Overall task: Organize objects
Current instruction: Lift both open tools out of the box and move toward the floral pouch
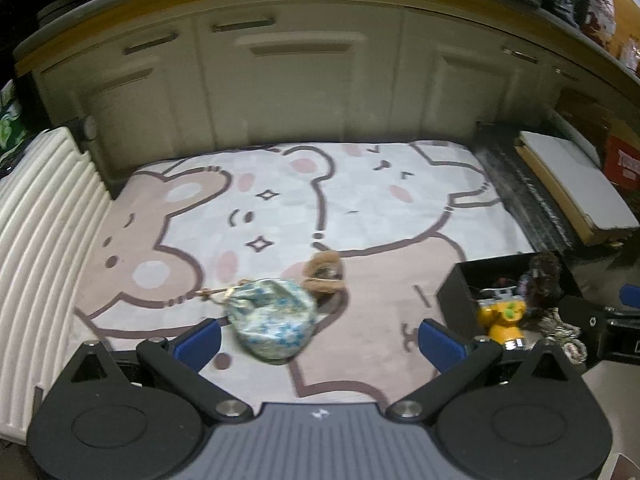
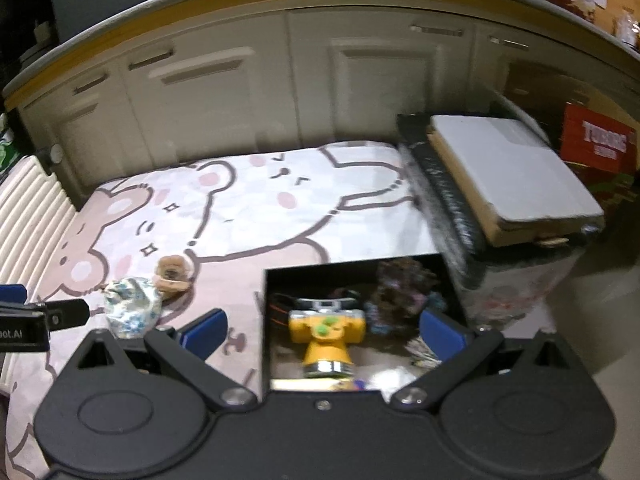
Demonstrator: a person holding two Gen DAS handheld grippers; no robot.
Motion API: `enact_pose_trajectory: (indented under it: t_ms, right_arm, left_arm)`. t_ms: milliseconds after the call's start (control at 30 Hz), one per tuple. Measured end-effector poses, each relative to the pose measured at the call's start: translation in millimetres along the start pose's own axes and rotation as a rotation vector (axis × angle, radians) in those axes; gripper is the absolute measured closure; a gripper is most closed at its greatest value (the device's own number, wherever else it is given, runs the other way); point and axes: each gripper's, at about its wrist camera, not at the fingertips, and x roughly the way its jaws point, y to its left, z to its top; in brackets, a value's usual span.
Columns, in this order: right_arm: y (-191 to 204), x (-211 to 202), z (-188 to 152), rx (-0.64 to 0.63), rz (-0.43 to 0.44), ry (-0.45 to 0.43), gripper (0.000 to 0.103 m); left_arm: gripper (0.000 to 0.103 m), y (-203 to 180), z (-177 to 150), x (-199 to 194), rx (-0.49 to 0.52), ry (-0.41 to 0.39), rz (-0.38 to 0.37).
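A blue-and-white floral pouch (image 1: 272, 320) lies on the cartoon-bear rug (image 1: 360, 208), with a small brown plush toy (image 1: 325, 272) just behind it. My left gripper (image 1: 320, 340) is open, and the pouch sits between its blue fingers, nearer the left one. A black box (image 2: 266, 320) holds a yellow toy (image 2: 326, 334), a dark furry item (image 2: 404, 280) and other bits. My right gripper (image 2: 324, 334) hangs open over the box, with nothing between its fingers. The pouch (image 2: 132, 312) and plush (image 2: 173, 274) show at the left of the right wrist view.
Cream cabinet doors (image 1: 304, 80) run along the far side of the rug. A white ribbed cushion (image 1: 44, 216) borders the left. A black-wrapped block with a white-topped board (image 2: 512, 176) stands at the right, a red carton (image 2: 598, 140) behind it.
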Motion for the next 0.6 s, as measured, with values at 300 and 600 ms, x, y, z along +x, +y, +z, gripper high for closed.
enact_pose_trajectory:
  t_ms: [300,600]
  right_arm:
    - [45.1,9.9,6.6,-0.055,0.062,-0.004,0.0]
    - [80.5,17.1,10.6,-0.108,0.111,-0.01,0.0]
  left_arm:
    - [0.0,46.0,-3.2,-5.4,-0.071,-0.018,0.051]
    - [0.0,83.2,-10.6,-1.8,-0.143,-0.02,0.079]
